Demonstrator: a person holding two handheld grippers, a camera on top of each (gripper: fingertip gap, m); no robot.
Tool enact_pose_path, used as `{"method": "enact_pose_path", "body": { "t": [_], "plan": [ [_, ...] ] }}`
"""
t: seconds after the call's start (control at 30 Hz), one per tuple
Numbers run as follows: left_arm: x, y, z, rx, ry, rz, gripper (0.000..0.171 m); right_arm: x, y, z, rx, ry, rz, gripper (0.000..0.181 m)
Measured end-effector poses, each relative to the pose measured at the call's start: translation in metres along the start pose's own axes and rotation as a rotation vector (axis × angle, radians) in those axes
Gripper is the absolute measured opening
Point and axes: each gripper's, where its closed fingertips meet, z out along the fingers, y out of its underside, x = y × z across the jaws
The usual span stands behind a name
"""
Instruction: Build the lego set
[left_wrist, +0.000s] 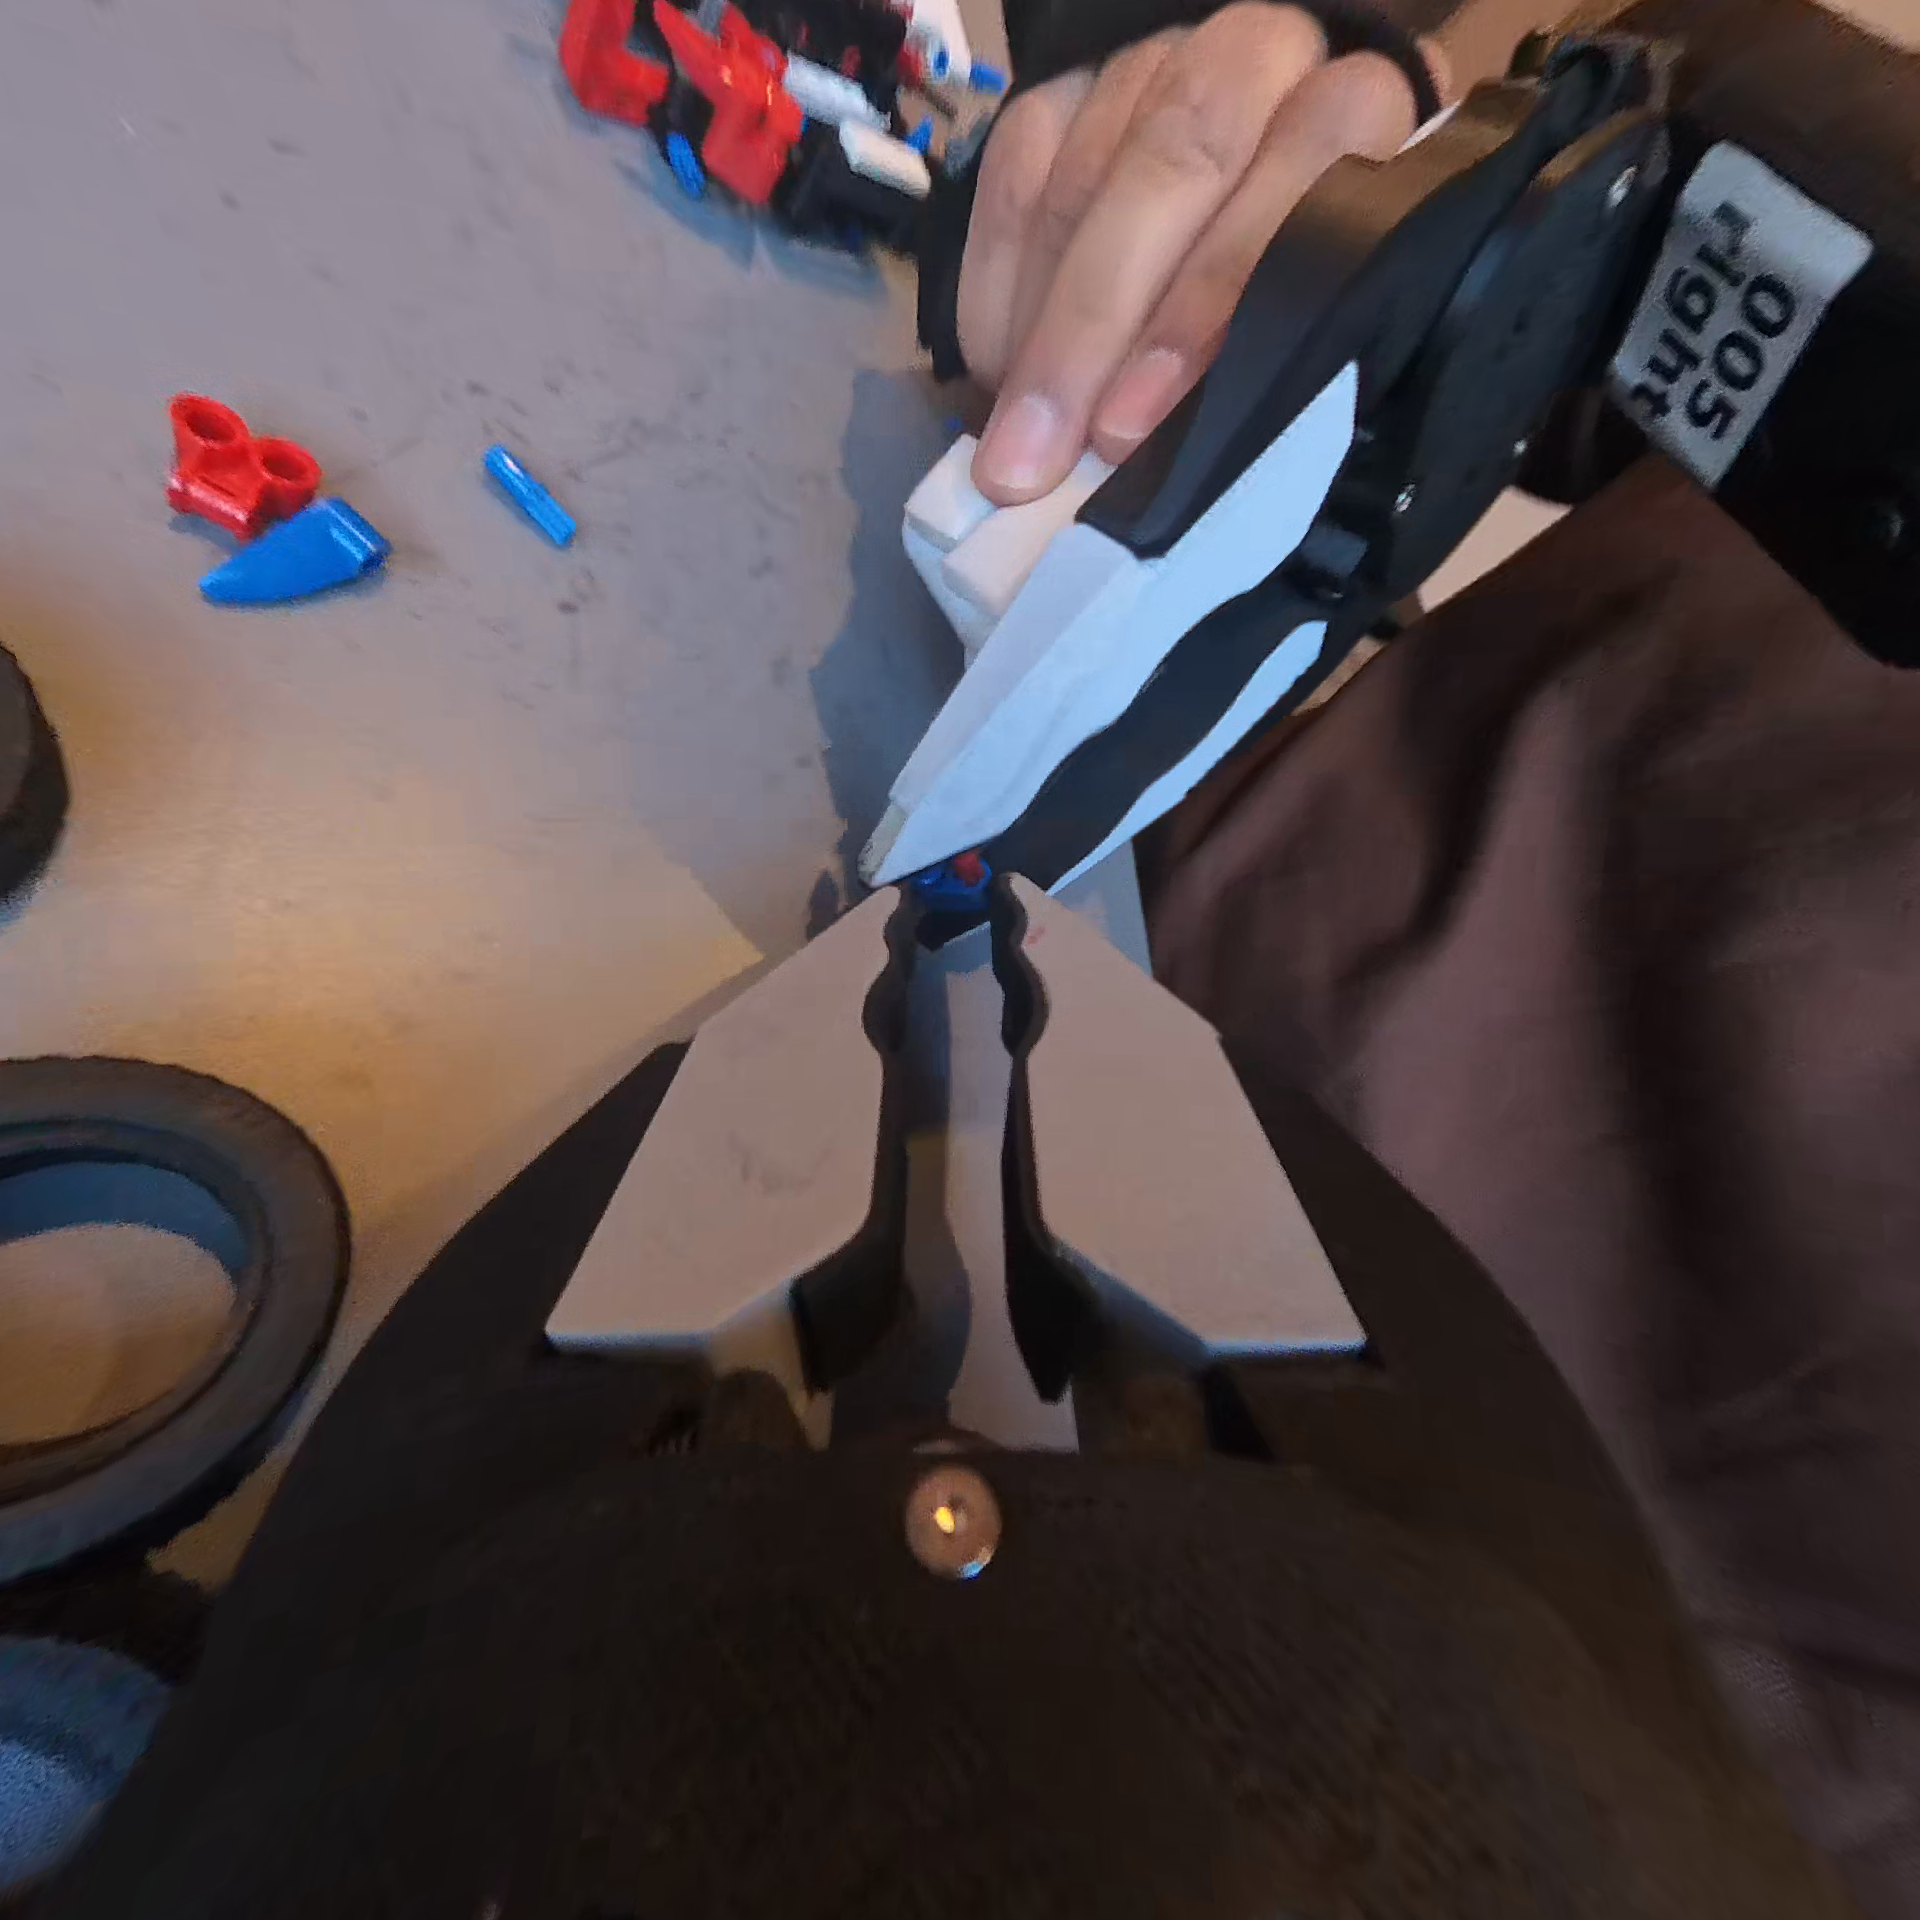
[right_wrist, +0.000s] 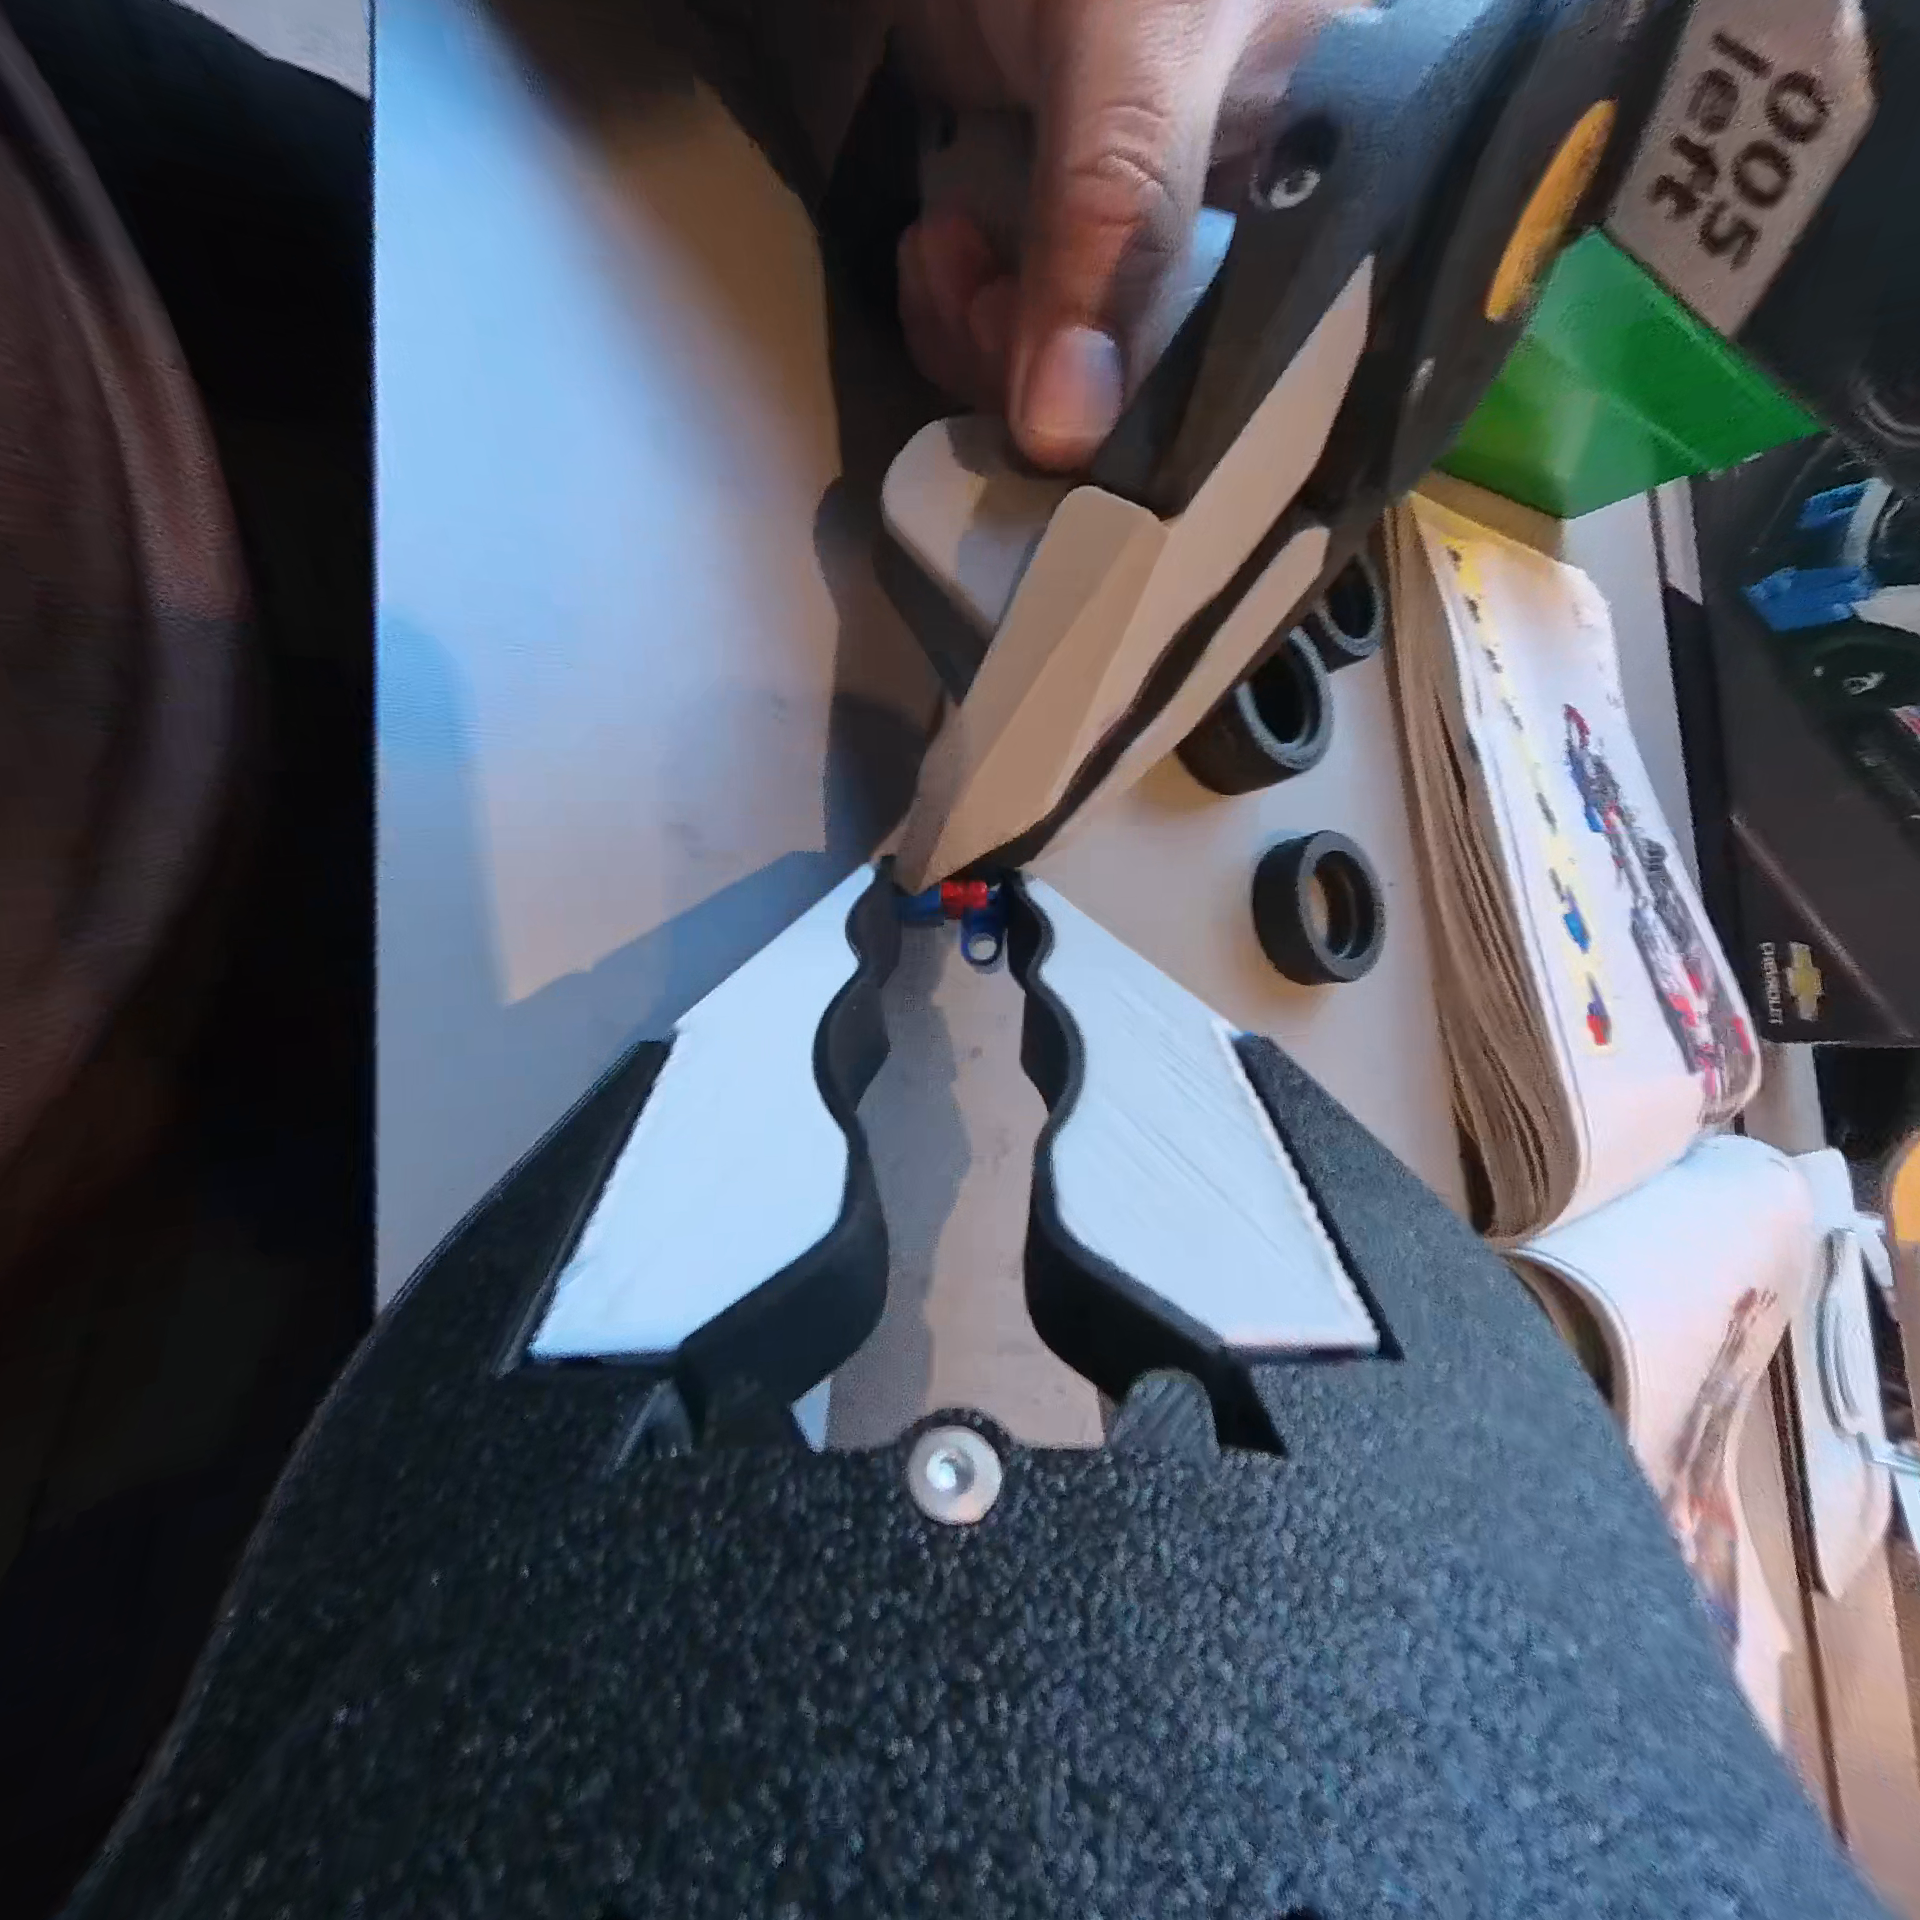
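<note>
Left gripper (left_wrist: 951, 904): clamped on small blue-and-red piece (left_wrist: 948, 896).
Right gripper (right_wrist: 948, 902): clamped on the same piece.
Left view only: loose bricks (left_wrist: 272, 499).
Right view only: tyres (right_wrist: 1317, 906), manual (right_wrist: 1579, 883).

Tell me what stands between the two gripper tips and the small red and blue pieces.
Nothing visible. The left gripper and right gripper meet tip to tip, with the small blue piece and red piece pinched right between them, above the table.

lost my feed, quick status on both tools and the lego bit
Left tool and right tool tip to tip, both shut on small blue-and-red lego piece. Held above table. Nothing in the way.
</note>
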Motion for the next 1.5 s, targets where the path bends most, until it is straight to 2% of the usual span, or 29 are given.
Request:
{"method": "enact_pose_path", "body": {
  "t": [0.37,0.43,0.5,0.57,0.73,0.77,0.93,1.03,1.13,1.23,1.37,1.5],
  "plan": [
    [-0.003,0.005,-0.001,-0.016,0.03,-0.069,0.01,-0.007,0.0,0.006,0.028,-0.047,0.153,0.018],
    [-0.011,-0.003,-0.005,0.054,-0.068,-0.045,0.011,0.0,0.006,0.007,0.008,-0.045,0.233,0.019],
    [-0.014,-0.012,-0.011,0.124,-0.174,0.015,0.004,0.01,0.01,0.009,-0.008,-0.01,0.292,0.019],
    [-0.02,-0.017,-0.014,0.163,-0.268,0.004,0.004,0.018,0.013,0.011,-0.026,0.04,0.31,0.019],
    [-0.025,-0.024,-0.016,0.205,-0.29,-0.077,0.012,0.029,0.018,0.016,-0.069,0.131,0.305,0.02],
    [-0.022,-0.025,-0.016,0.207,-0.276,-0.074,0.02,0.03,0.018,0.016,-0.072,0.14,0.299,0.021],
    [-0.03,-0.024,-0.016,0.2,-0.344,-0.081,0.029,0.035,0.018,0.015,-0.084,0.209,0.238,0.021],
    [-0.033,-0.025,-0.013,0.19,-0.367,-0.074,0.027,0.036,0.019,0.015,-0.106,0.236,0.196,0.021],
    [-0.036,-0.024,-0.01,0.181,-0.378,-0.061,0.012,0.036,0.014,0.014,-0.11,0.257,0.146,0.02],
    [-0.038,-0.022,-0.008,0.175,-0.385,-0.063,0.012,0.034,0.017,0.016,-0.123,0.255,0.129,0.02],
    [-0.036,-0.026,-0.012,0.19,-0.412,0.012,0.011,0.036,0.016,0.011,-0.07,0.228,0.193,0.023],
    [-0.032,-0.033,-0.024,0.211,-0.481,0.185,0.011,0.042,0.017,-0.001,0.03,0.139,0.421,0.028]
  ]
}}
